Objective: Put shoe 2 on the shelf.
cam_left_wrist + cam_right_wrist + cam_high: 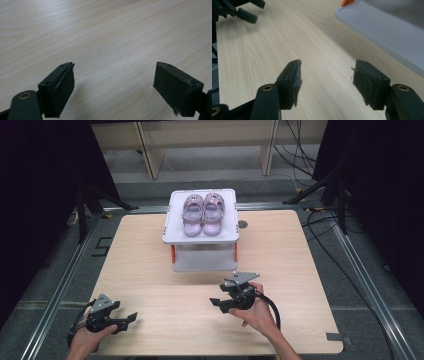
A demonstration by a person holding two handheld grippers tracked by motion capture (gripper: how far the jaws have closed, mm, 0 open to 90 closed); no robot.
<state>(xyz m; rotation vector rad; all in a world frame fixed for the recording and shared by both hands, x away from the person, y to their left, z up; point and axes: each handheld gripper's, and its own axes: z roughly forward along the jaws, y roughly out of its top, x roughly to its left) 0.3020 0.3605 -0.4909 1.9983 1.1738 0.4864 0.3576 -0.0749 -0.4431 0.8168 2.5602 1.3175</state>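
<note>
Item 1: my left gripper (131, 318), black two-jaw tongs at the near left of the light wooden table (150, 250), well away from the white two-tier plastic rack (175, 220); jaws spread wide, nothing between them, my hand partly cut off by the frame edge.

Item 2: my right gripper (216, 302), just in front of the rack; jaws likewise spread and empty. In the right gripper view (325, 77) I make out the rack's lower tray edge (387, 32), cropped.

Item 3: pair of small pink children's sandals (202, 214), side by side on the rack's top tier, toes toward me; detail too small to read.
</note>
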